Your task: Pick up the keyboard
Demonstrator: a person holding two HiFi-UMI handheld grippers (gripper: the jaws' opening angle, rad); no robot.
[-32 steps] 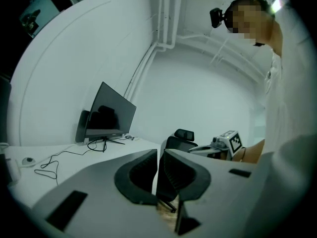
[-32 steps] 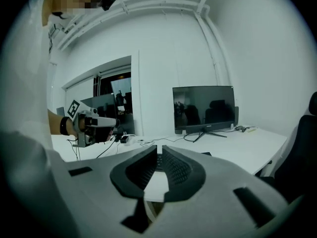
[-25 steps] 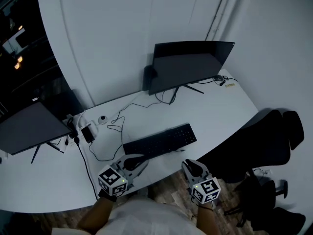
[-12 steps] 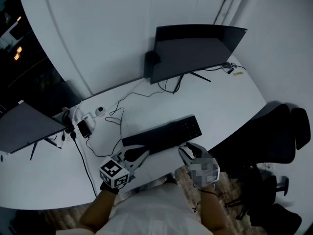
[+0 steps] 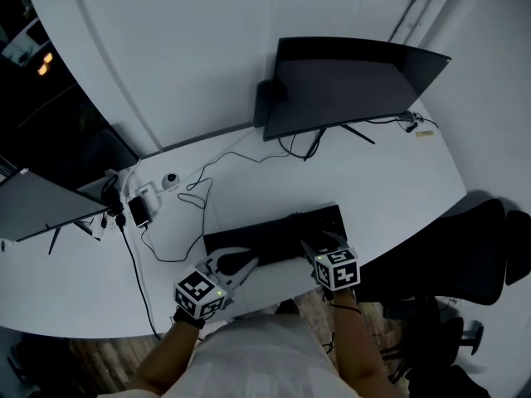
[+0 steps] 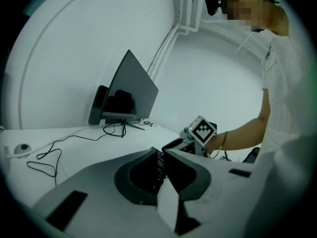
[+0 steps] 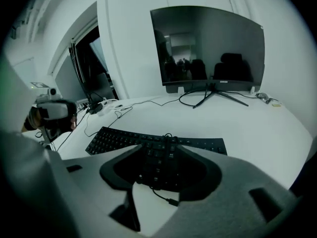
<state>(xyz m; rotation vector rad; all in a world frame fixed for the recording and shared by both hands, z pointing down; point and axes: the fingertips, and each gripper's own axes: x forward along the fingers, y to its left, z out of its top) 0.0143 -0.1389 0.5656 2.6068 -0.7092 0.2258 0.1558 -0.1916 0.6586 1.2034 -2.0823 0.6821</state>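
Note:
A black keyboard [image 5: 265, 237] lies on the white desk [image 5: 390, 189] close to its front edge. A thin cable with a loose plug [image 7: 171, 201] runs over its keys. My right gripper [image 5: 322, 243] hangs tilted down over the keyboard's right part. Its jaws are opening wide, and in the right gripper view [image 7: 161, 150] the keys [image 7: 119, 139] show below and between them, untouched. My left gripper [image 5: 249, 261] is shut and empty just in front of the keyboard's left part. In the left gripper view [image 6: 161, 152] its fingertips meet, with the right gripper's marker cube [image 6: 203, 129] beyond.
A large dark monitor [image 5: 348, 81] stands at the back of the desk and a second monitor [image 5: 37, 210] at the far left. Loose cables [image 5: 195, 197] and a charger block [image 5: 137, 210] lie left of the keyboard. A black office chair [image 5: 489, 247] stands off the right edge.
Both grippers have moved forward and down toward the keyboard. The right one came over its right part and its jaws spread apart. The left one stayed shut.

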